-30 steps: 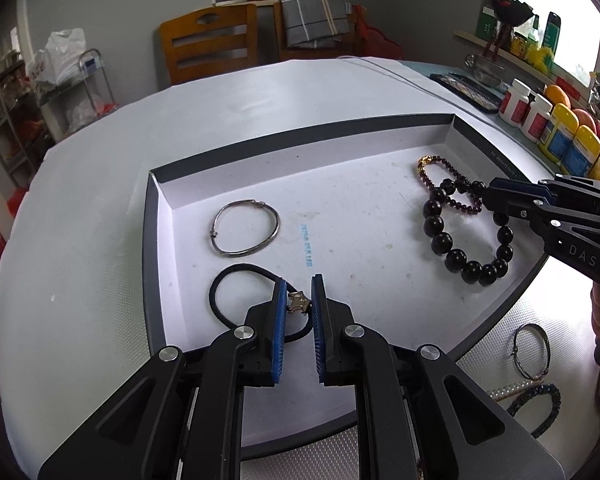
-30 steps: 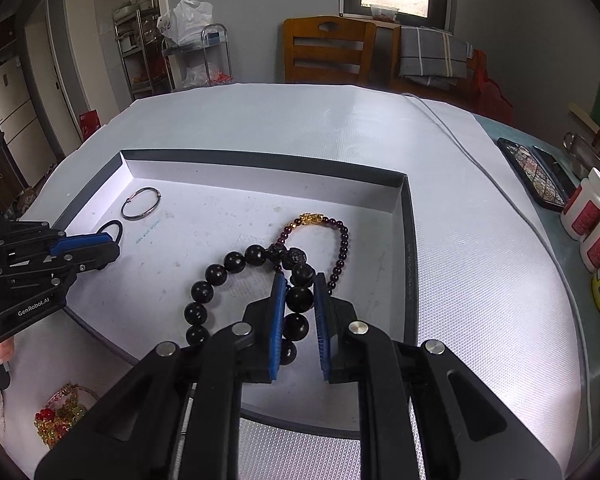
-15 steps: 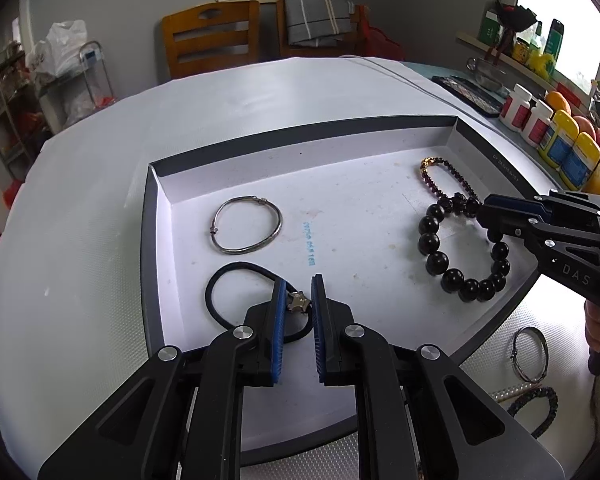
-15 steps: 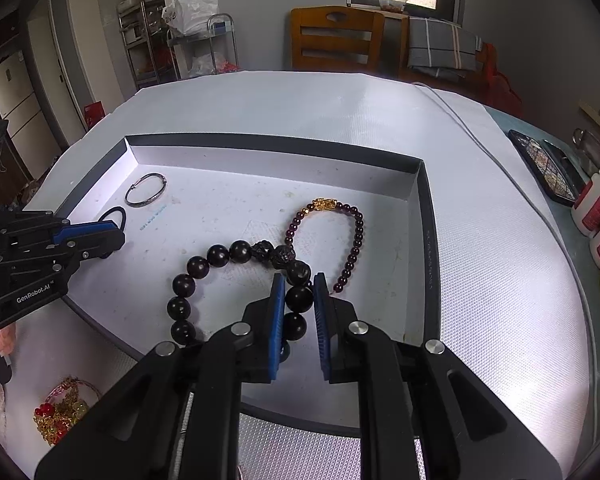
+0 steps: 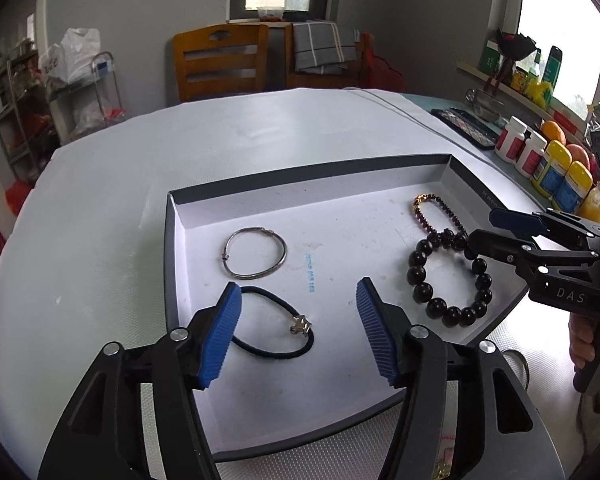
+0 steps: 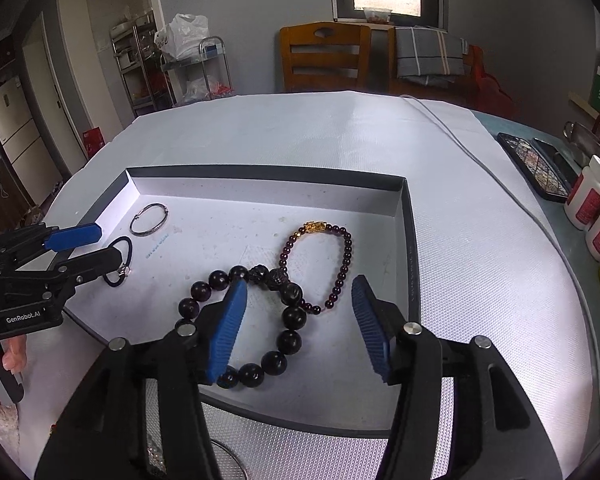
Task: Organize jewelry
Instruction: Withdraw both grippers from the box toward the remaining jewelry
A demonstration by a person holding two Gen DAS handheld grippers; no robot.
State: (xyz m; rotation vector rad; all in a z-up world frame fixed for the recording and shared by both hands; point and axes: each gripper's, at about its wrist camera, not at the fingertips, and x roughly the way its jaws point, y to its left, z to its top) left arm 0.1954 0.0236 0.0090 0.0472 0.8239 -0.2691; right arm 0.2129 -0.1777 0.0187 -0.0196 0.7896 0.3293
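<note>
At the left of the shallow tray (image 5: 172, 264), your left gripper (image 5: 298, 326) stands with its jaws spread wide and nothing between them, and the black cord bracelet (image 5: 276, 354) with its small silver charm lies flat on the tray floor under the gap. Just beyond it rests the silver bangle (image 5: 256, 254), apart from the cord. Toward the right, the big black bead bracelet (image 6: 284, 340) lies on the floor too, its carved beads touching the thin garnet strand (image 6: 340, 268) with the gold charm. Your right gripper (image 6: 298, 326) hangs above it, jaws equally wide and empty. Both pieces look set down, so this reads as the release step, with four items now in the tray. More jewelry seems to wait on the table (image 5: 100, 200) near you, though it is mostly hidden. Lift both grippers straight up before swinging away, so a pad does not drag a bracelet.
</note>
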